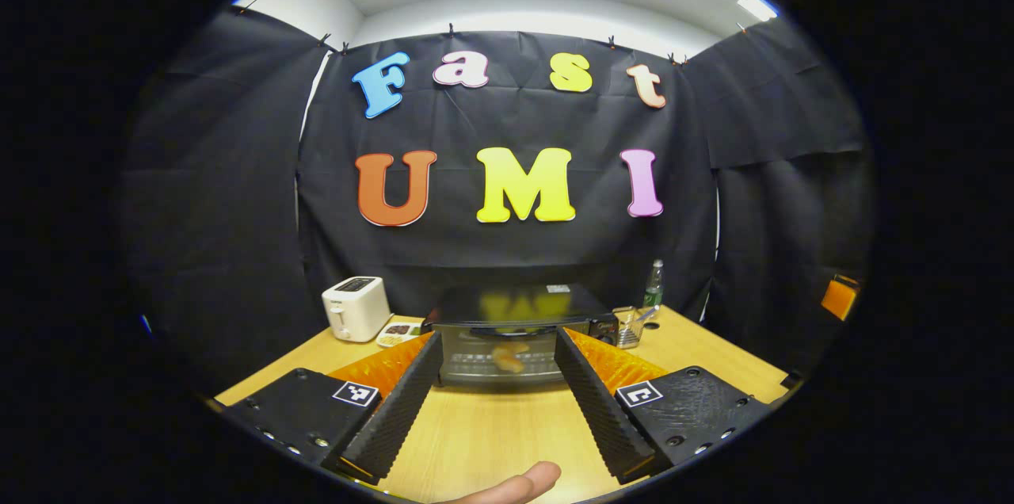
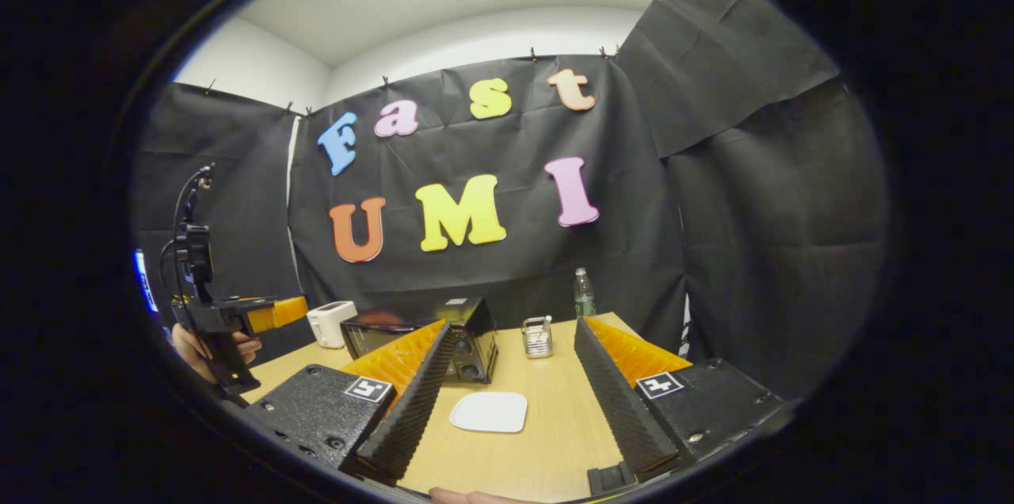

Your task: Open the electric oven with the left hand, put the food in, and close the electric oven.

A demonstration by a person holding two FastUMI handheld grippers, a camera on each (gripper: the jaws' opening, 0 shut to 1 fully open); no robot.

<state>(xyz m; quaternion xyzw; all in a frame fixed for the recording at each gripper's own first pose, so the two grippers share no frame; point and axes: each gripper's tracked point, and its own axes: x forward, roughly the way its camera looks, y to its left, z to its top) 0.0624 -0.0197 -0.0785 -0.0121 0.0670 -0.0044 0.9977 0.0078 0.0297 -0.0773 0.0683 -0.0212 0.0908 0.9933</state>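
The left hand-held gripper [image 1: 497, 401] is level, its two fingers spread wide apart with nothing between them; a fingertip [image 1: 519, 483] of the holding hand shows just beneath. In the right gripper view it is raised at the far left, gripped by a hand [image 2: 207, 352]. The right hand-held gripper [image 2: 507, 401] is likewise wide apart and holds nothing.

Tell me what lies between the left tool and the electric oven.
Bare wooden table. In the left gripper view, the left tool is open and points at the closed electric oven, with nothing on the stretch between them.
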